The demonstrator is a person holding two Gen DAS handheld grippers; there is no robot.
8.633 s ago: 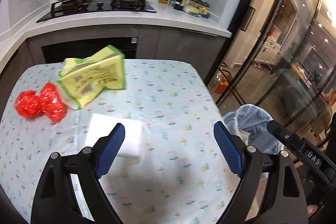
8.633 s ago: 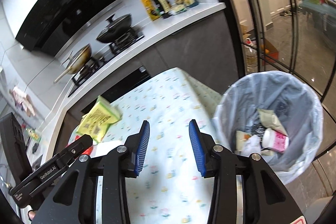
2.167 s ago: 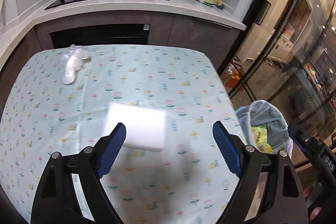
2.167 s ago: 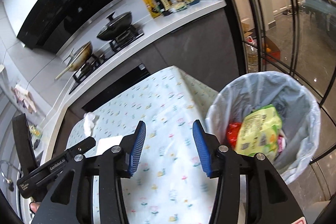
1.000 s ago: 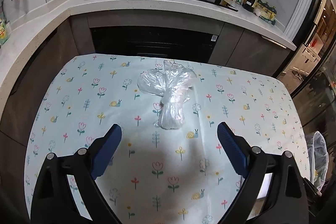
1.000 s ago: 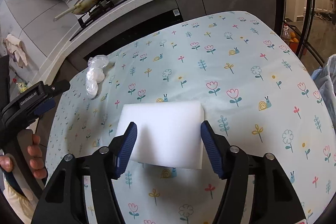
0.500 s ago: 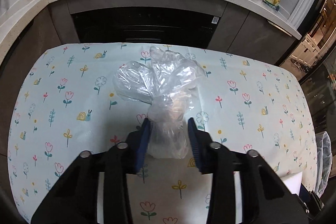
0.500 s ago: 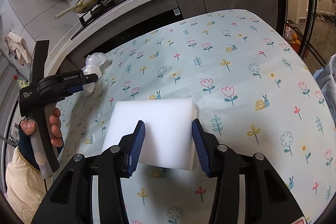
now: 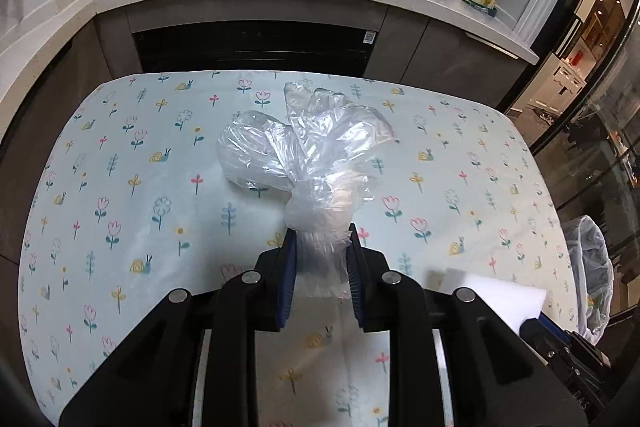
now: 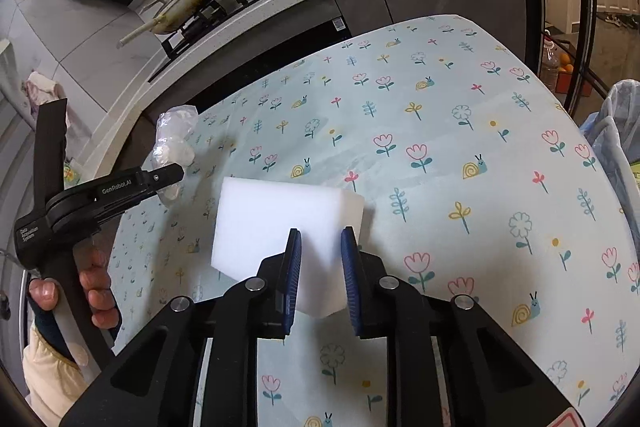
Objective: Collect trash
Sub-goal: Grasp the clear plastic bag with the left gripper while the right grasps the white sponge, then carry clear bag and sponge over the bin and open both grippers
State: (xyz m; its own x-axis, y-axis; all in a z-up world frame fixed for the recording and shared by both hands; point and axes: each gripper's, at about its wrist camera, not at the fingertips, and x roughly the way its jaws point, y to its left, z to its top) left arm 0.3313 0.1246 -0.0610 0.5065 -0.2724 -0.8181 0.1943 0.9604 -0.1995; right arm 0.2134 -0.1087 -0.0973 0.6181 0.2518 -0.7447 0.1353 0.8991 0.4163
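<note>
**Both claws closing on the last two pieces of trash on the surface.**

Your surface (image 9: 120, 187), under its flowered cloth, fills the middle of both views; the lined bin (image 9: 588, 267) stands off its edge at right of frame, presumably so you can drop straight in. At centre of the right wrist view, your right claw (image 10: 320, 247) is closing narrow on the white foam block (image 10: 280, 219), pads biting one near corner, which should lift it clear. In the left wrist view, lower centre, your left claw (image 9: 322, 247) is closing on the knotted clear plastic bag (image 9: 304, 163), pinching its bunched lower end, where the film gives firm purchase.
</note>
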